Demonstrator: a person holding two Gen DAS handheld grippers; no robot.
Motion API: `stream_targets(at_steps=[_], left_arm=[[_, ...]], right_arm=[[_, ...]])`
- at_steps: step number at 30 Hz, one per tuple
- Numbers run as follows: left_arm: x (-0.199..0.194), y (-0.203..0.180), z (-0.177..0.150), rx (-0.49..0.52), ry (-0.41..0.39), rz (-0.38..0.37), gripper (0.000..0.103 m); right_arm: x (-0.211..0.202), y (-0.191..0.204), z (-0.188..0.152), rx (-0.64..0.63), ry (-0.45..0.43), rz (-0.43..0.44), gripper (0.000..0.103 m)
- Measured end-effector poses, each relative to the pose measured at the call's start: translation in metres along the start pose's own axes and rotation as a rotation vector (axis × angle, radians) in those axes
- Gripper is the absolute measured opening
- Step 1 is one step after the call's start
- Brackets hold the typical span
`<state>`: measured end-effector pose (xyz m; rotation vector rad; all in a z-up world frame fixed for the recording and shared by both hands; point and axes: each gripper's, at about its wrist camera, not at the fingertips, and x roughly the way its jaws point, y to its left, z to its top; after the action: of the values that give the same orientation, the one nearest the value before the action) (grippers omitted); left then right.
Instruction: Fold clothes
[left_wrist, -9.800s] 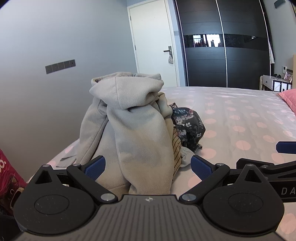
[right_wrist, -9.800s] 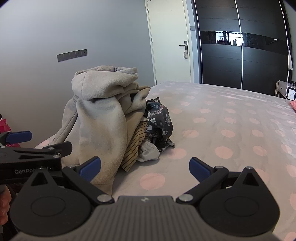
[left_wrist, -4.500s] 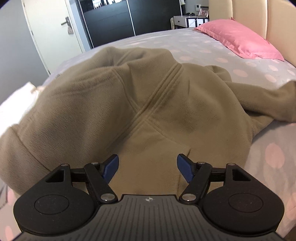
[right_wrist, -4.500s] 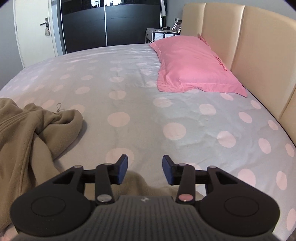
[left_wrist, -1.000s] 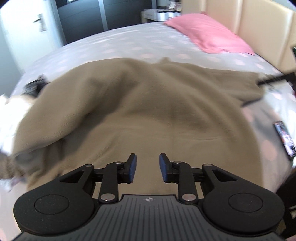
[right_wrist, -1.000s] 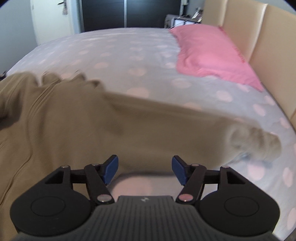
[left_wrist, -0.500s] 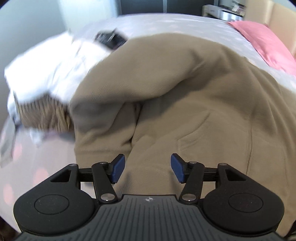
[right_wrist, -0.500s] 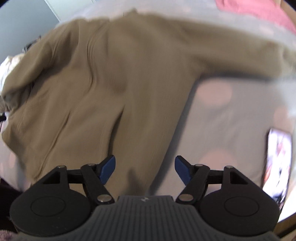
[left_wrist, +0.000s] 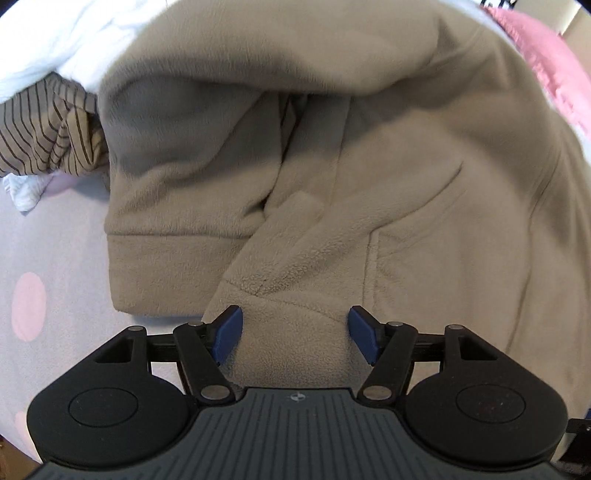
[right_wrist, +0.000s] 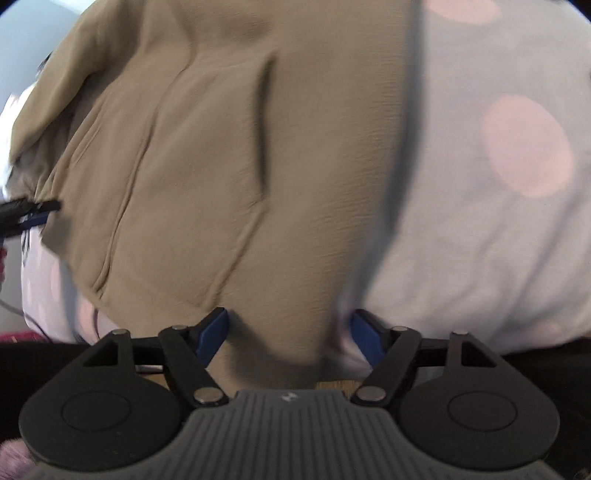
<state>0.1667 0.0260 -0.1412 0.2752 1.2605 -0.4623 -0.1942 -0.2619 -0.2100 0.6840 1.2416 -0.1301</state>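
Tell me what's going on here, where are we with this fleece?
A person with a claw in each hand is laying out a beige fleece jacket on the dotted bed sheet. The left claw, jaws just opening, and the right claw, jaws just closing, both straddle the hem without pinching it. No fold is made yet. A striped garment lies beside it.

Since a second ago both units have tipped downward over the beige fleece jacket (left_wrist: 369, 192), the left gripper (left_wrist: 295, 332) having just been opening and the right gripper (right_wrist: 290, 338) closing, hem fabric lying between each pair of jaws.
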Motion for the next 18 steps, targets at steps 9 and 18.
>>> stream_targets(at_steps=[9, 18], left_arm=[[-0.015, -0.028, -0.016, 0.128, 0.005, 0.053, 0.013], [-0.124, -0.055, -0.042, 0.227, -0.068, -0.107, 0.009]], right_arm=[[-0.040, 0.000, 0.011, 0.015, -0.077, 0.079, 0.011], [-0.172, 0.027, 0.047, -0.230, -0.288, -0.083, 0.011]])
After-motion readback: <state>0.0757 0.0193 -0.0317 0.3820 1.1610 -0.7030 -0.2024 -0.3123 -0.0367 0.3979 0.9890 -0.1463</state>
